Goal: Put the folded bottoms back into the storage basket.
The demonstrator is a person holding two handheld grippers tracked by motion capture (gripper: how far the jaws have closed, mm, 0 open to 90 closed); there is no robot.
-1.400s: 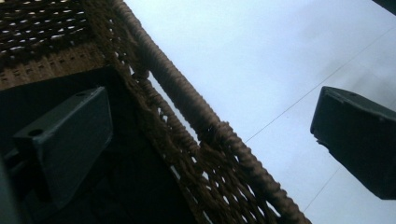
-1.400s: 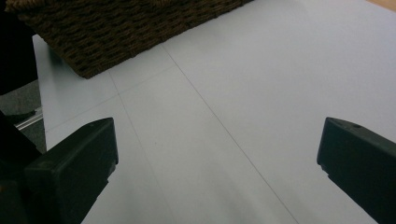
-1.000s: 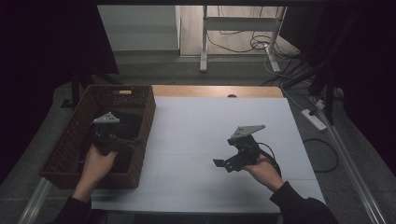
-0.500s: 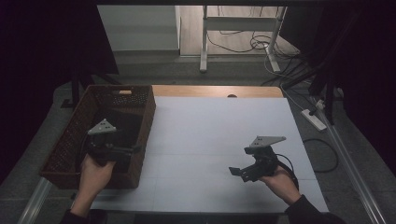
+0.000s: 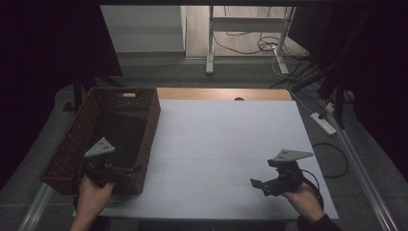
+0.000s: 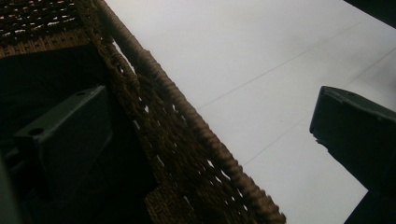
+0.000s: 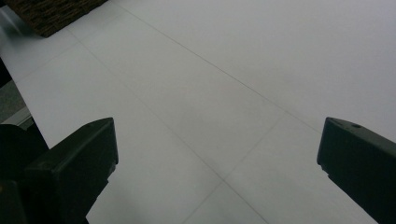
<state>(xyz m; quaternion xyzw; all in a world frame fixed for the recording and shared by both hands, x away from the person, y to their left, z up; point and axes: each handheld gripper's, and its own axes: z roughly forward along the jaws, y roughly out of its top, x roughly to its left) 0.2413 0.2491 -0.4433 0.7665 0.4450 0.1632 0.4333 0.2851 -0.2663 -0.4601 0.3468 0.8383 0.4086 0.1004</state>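
- A lab or recording room, dim, with dark drapes on both sides.
- White table (image 5: pixel 226 144); power strip (image 5: pixel 323 123) on the floor at 3 o'clock.
- Cables (image 5: pixel 250 45) and a metal stand (image 5: pixel 210 43) at 12 o'clock.

Noted coarse brown woven wicker on basket (image 5: pixel 146 126); smooth matt white sheet over table (image 5: pixel 226 139); matt black plastic tongs (image 7: pixel 215 163).

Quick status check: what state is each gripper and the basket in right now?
Left gripper: open, holding nothing, straddling the basket's near right wall.
Right gripper: open, holding nothing, above the white tabletop.
Wicker basket: upright at the table's left, dark inside, contents cannot be told.
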